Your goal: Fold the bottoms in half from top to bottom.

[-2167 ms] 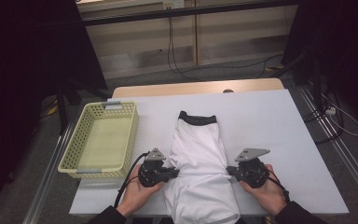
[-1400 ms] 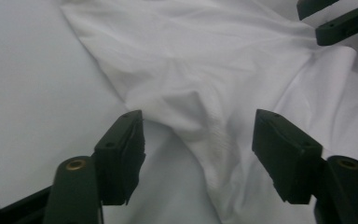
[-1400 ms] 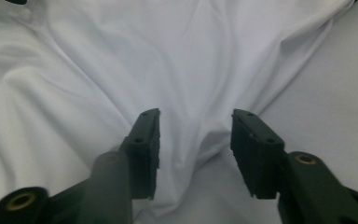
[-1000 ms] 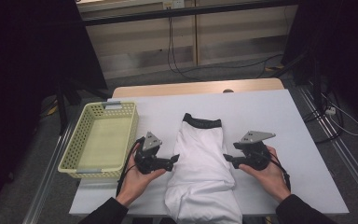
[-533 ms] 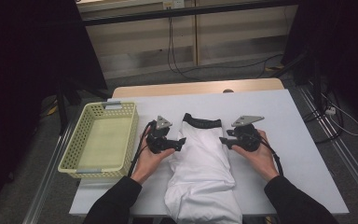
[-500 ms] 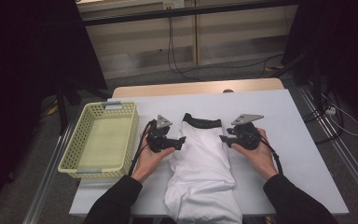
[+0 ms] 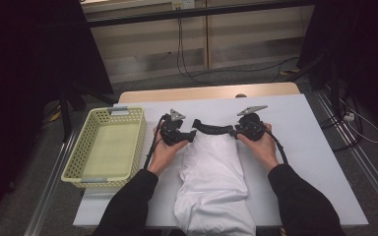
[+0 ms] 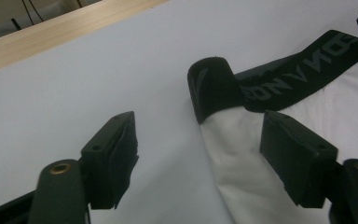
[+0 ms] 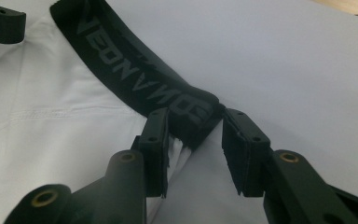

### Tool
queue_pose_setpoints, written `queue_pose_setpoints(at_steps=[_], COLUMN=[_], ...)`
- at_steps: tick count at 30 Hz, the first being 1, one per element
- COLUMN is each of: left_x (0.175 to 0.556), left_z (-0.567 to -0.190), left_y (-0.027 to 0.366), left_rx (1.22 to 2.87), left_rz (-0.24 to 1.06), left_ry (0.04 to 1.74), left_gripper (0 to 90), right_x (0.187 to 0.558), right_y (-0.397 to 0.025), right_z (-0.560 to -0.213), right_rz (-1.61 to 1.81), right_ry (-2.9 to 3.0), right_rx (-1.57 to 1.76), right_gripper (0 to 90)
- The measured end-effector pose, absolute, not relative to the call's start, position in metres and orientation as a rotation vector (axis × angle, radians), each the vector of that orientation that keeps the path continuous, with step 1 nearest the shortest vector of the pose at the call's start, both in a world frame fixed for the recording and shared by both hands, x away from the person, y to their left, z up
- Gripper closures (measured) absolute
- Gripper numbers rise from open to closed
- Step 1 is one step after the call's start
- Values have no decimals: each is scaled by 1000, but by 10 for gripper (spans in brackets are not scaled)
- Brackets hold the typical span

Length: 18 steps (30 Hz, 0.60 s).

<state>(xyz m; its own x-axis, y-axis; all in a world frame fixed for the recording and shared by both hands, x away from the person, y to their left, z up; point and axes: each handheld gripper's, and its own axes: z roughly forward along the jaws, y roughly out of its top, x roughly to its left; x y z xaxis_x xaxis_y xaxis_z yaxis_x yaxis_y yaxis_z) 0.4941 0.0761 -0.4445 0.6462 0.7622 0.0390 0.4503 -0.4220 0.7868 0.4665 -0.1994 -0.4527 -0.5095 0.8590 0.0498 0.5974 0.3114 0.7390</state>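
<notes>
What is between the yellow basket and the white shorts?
The left tool, in the person's hand, and bare table lie between basket and shorts, in the high view.

Both arms wear long black sleeves that end at the wrist. The left gripper and the right gripper are matte black blocks, each topped by a grey three-cornered plate. A black cable trails from each. In the gripper views the jaws are square black pads with small screw holes, on arms set with brass-coloured round rivets.
</notes>
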Motion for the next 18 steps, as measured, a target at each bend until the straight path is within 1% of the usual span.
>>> queue_pose_setpoints(at_steps=[2,4,6,7,8,9,13,18], left_x=[499,503,506,509,510,512,514,516], left_z=[-446,-447,-449,-451,-452,-453,-457,-461], left_y=[75,76,76,76,77,79,79,79], left_rx=[2100,2111,2110,2097,2091,2106,2108,2112], left_rz=[526,512,502,501,482,490,478,469], left_ry=[939,953,961,981,992,987,1004,1022], left_gripper=[353,386,456,459,480,503,489,475], right_x=[471,474,477,477,478,478,482,487], right_y=[-198,-197,-196,-196,-196,-197,-201,-202], right_z=[-455,-458,-461,-463,-464,-464,-463,-459], right_rz=[1017,1013,1005,1000,1009,1014,1018,1025], right_ry=[2237,2236,2240,2244,2242,2241,2246,2231], right_rx=[1316,1328,1339,1342,1349,1358,1388,1409], right_gripper=[641,645,651,647,644,631,549,477])
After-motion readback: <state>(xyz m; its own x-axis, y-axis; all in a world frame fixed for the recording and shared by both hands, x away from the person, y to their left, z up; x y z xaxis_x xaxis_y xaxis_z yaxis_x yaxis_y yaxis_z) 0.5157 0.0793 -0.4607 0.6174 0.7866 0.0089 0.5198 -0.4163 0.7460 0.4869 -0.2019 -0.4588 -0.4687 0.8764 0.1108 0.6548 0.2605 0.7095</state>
